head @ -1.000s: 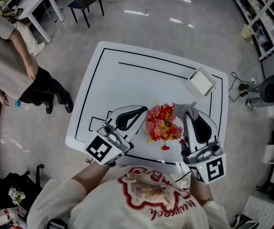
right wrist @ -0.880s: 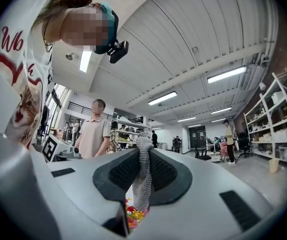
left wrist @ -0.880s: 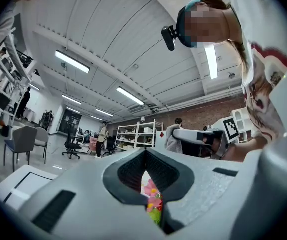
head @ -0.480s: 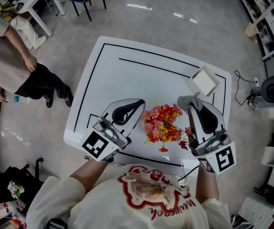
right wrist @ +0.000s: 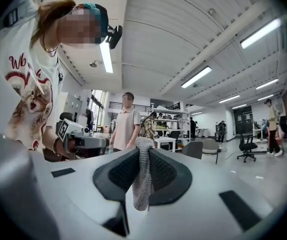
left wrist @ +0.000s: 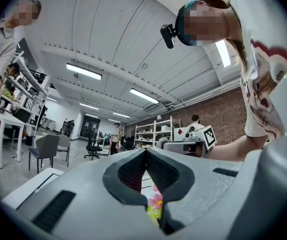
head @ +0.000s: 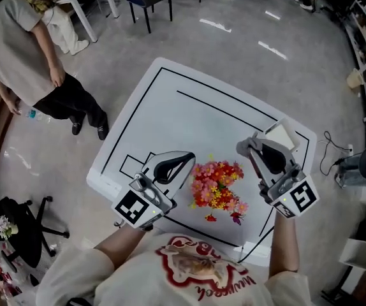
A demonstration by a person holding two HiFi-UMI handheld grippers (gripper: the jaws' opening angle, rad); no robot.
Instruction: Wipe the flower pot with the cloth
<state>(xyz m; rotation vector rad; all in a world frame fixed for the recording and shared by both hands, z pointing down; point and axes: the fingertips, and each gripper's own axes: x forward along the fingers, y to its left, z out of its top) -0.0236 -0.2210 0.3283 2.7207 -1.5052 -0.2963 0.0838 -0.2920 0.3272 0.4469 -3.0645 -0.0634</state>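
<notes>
The white table, marked with black lines, carries a bunch of red, pink and yellow flowers near its edge closest to the person. The flower pot itself sits under the blooms and cannot be seen from the head view. The 2 grippers flank the flowers. The left gripper lies just beside them on their left. In the left gripper view its 2 jaws are pressed together at the tips with nothing pinched, and a bit of pink and yellow bloom shows through the gap below the tips. The right gripper sits to the right of the flowers and a little farther up the table, near them but not touching. Its jaws pinch a grey knitted cloth, which stands up between the pads and hangs down in front of them. A small white box rests near the table's far right corner, just behind the right gripper. 1 bystander stands on the floor well off the table's left side.
</notes>
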